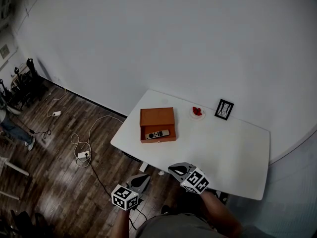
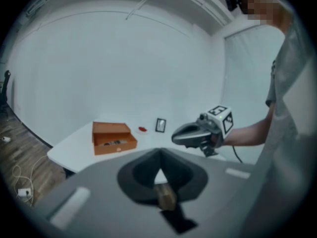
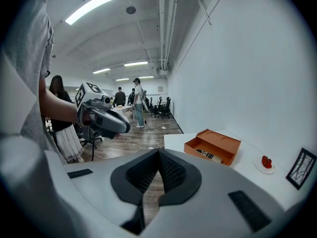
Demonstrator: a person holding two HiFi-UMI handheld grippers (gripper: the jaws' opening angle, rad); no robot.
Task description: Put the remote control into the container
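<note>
From my end, the remote control (image 1: 157, 134) is already lying in the open orange container (image 1: 157, 117), mid-frame on the white desk (image 1: 233, 148). A red thing (image 1: 197, 111) and a small picture frame (image 1: 224, 109) sit to its right. The left gripper (image 1: 142, 179) and right gripper (image 1: 175, 169) hang low in the frame, well short of the container, both with fingers together on nothing.

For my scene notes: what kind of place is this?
Probably an open office or lab: office chairs in the background, strip lights overhead, a power strip on the wooden floor.
</note>
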